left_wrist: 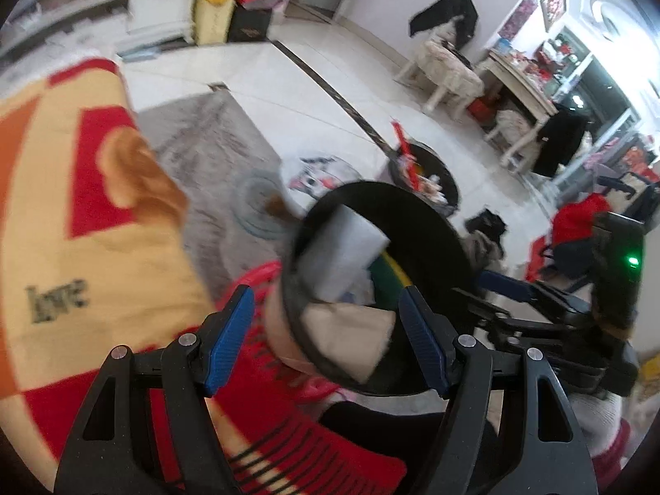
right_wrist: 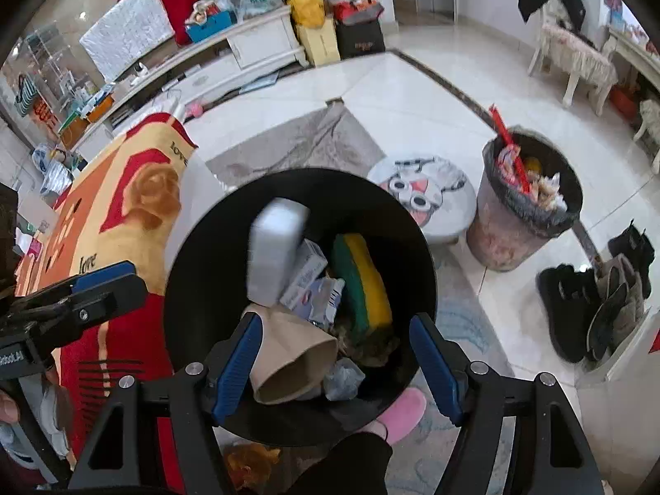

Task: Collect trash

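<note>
1. A black bin point(right_wrist: 206, 272) stands low in front of both grippers, on the floor beside a red and yellow blanket point(right_wrist: 136, 214). It holds a white block point(right_wrist: 274, 247), a brown paper cup point(right_wrist: 293, 354) on its side, a green and yellow sponge point(right_wrist: 365, 280), a blue and white wrapper point(right_wrist: 313, 288) and crumpled clear plastic point(right_wrist: 344, 377).
2. The right gripper point(right_wrist: 336, 359) hovers over the bin's near rim, jaws apart and empty; the cup lies below, between them.
3. The left gripper point(left_wrist: 326, 338) hangs at the bin's blanket side, jaws spread, gripping nothing.
4. A pink slipper point(right_wrist: 402, 408) pokes out by the bin's near edge.
5. Beyond the bin: a round cat-face stool point(right_wrist: 425, 194), then a full, bag-lined waste basket point(right_wrist: 524, 202) on pale glossy tile point(right_wrist: 412, 90).
6. A grey rug point(right_wrist: 305, 140) lies behind the bin; dark boots point(right_wrist: 594, 293) sit right of the basket.
7. A white cabinet point(right_wrist: 255, 45) crowded with bags lines the far wall; a pale chair point(right_wrist: 573, 57) stands at far right.
</note>
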